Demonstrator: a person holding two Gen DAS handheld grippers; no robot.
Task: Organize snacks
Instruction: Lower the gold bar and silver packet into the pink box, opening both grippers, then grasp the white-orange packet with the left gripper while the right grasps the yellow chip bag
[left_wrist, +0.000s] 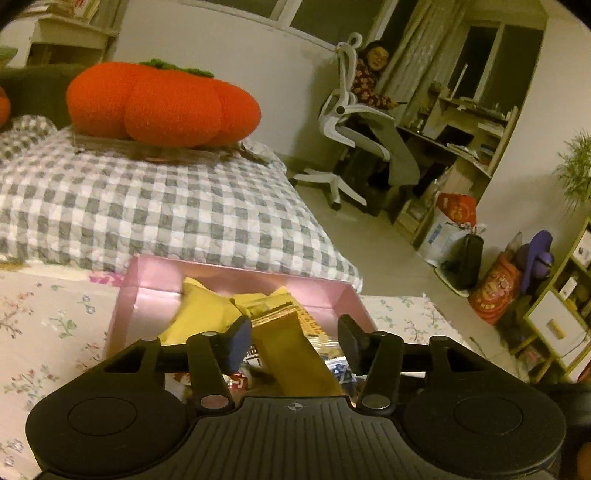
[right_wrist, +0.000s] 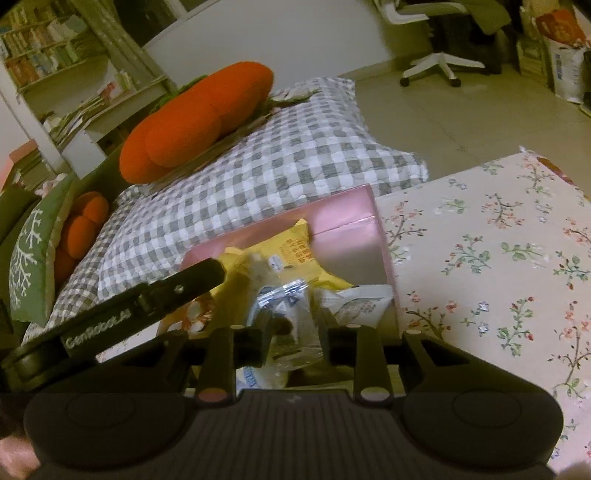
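1. Far left, the orange pumpkin cushion (left_wrist: 162, 105) sits on the checked quilt (left_wrist: 147, 206), well clear of the action.
2. Here's the left gripper (left_wrist: 293, 338) over the pink box (left_wrist: 147, 291), fingers spread wide, a mustard-yellow snack packet (left_wrist: 295, 354) lying between them with gaps on both sides. It's holding nothing just now.
3. The box rests on the flowered tablecloth (right_wrist: 498, 258), up against the quilt, with yellow packets (left_wrist: 203, 310) heaped inside.
4. Now the right gripper (right_wrist: 295, 345), low over the near end of the same box. Its fingers stand apart around a clear wrapped snack (right_wrist: 291, 306); whether they touch the wrapper I can't tell, but it looks open.
5. The left tool's arm (right_wrist: 147, 306) crosses just beside it, so it's crowded in there.
6. My read: a snack is about to be picked or released in the box. Close squarely on one packet's middle, not a crinkly edge, and lift straight up so the neighbours don't get dragged out.
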